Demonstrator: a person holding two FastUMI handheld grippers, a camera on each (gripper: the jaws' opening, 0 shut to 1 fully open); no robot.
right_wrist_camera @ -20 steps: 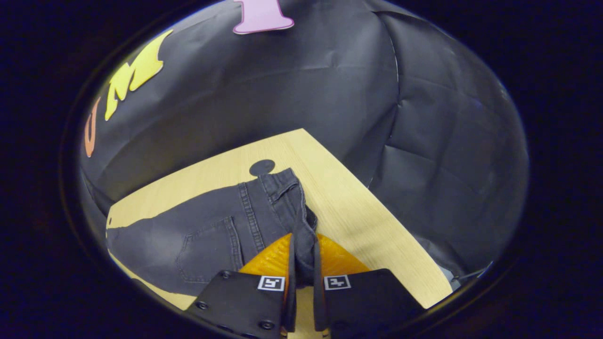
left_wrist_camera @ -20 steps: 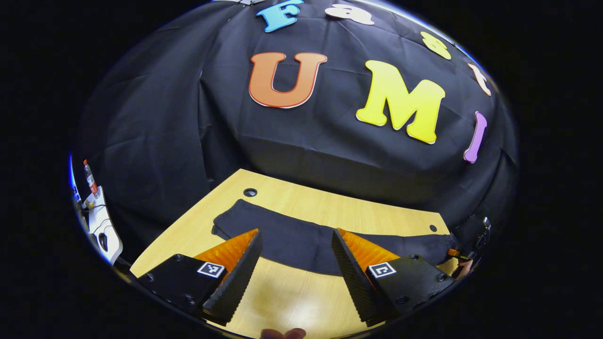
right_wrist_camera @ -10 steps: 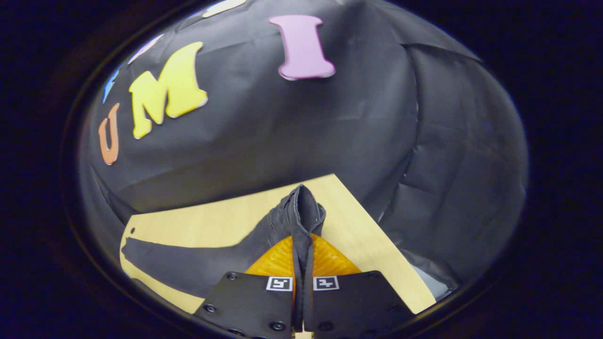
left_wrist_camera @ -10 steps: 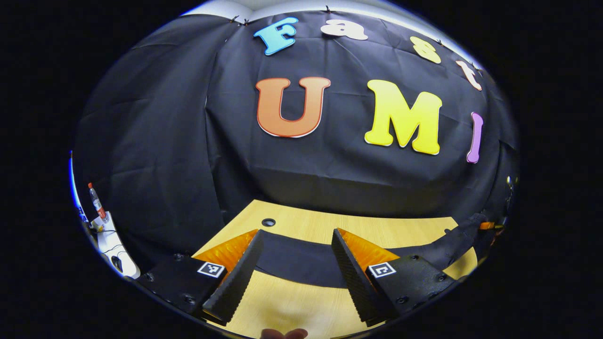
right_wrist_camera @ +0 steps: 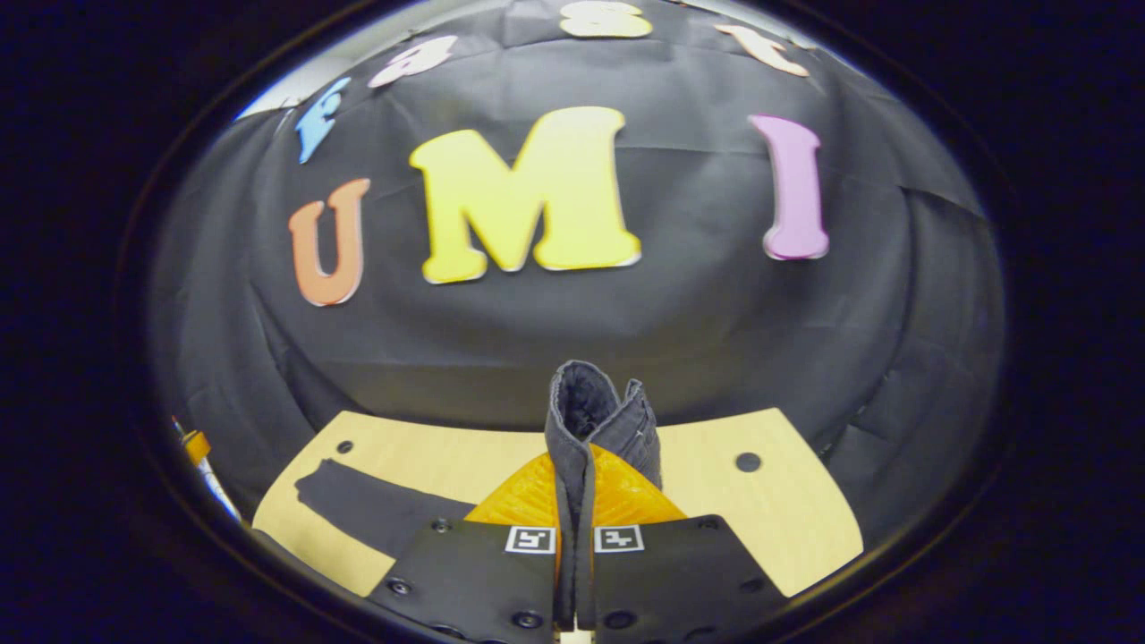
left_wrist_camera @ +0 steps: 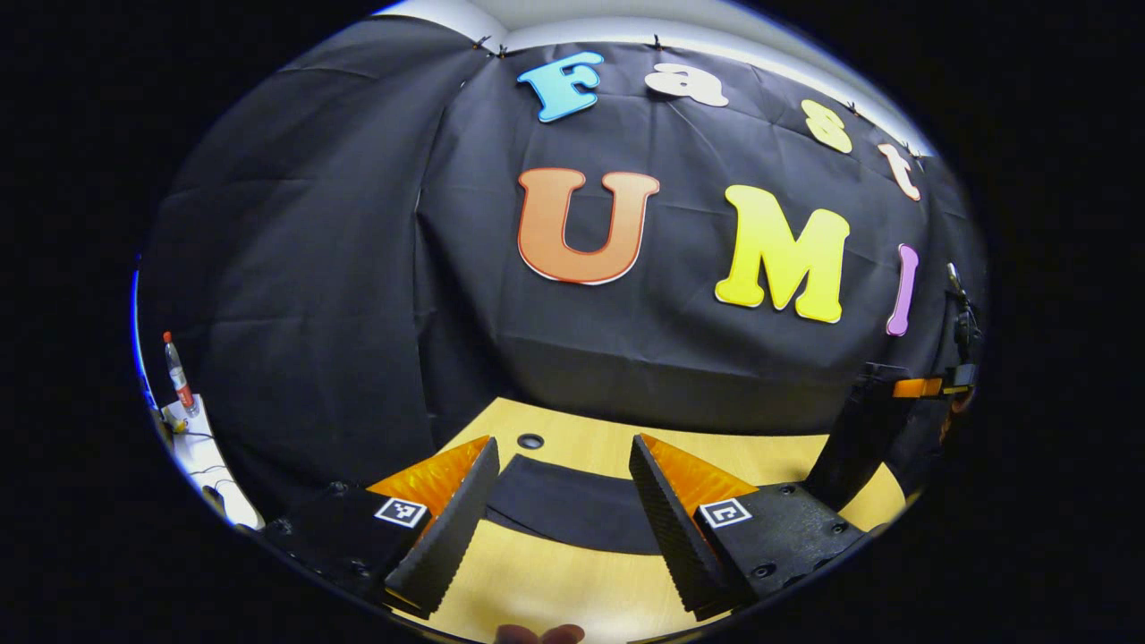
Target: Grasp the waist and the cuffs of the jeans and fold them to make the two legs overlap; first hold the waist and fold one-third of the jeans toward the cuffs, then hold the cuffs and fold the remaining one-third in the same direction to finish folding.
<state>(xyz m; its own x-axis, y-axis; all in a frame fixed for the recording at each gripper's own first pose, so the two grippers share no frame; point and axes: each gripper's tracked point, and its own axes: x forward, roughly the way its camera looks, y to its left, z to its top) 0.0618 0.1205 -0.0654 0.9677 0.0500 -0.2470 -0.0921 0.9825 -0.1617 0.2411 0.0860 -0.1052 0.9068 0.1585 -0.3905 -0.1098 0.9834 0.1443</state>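
Right up close in the right gripper view, the right gripper (right_wrist_camera: 574,501) has its fingers pressed tight together on the waist (right_wrist_camera: 590,420) of the dark jeans (right_wrist_camera: 376,505). The waist cloth sticks up between them in a bunched fold, lifted off the tabletop (right_wrist_camera: 778,510). Past the fingers, down on the left, one leg of the jeans lies flat on the light wooden tabletop and runs out toward the far left corner. A small round hole (right_wrist_camera: 748,461) sits in the tabletop on the right

Now in the left gripper view, a bit of a hand (left_wrist_camera: 538,633) peeks in at the very bottom. Just above it, the left gripper (left_wrist_camera: 564,510) has its fingers spread wide apart and holds nothing. It hangs above the tabletop (left_wrist_camera: 555,581). Between and just past the fingers lies the flat end of the jeans (left_wrist_camera: 572,505). Farther to the right, the dark cloth rises up off the tabletop to the other gripper (left_wrist_camera: 930,386), far off at the edge. Way out on the left, a bottle (left_wrist_camera: 177,371) stands on a white thing
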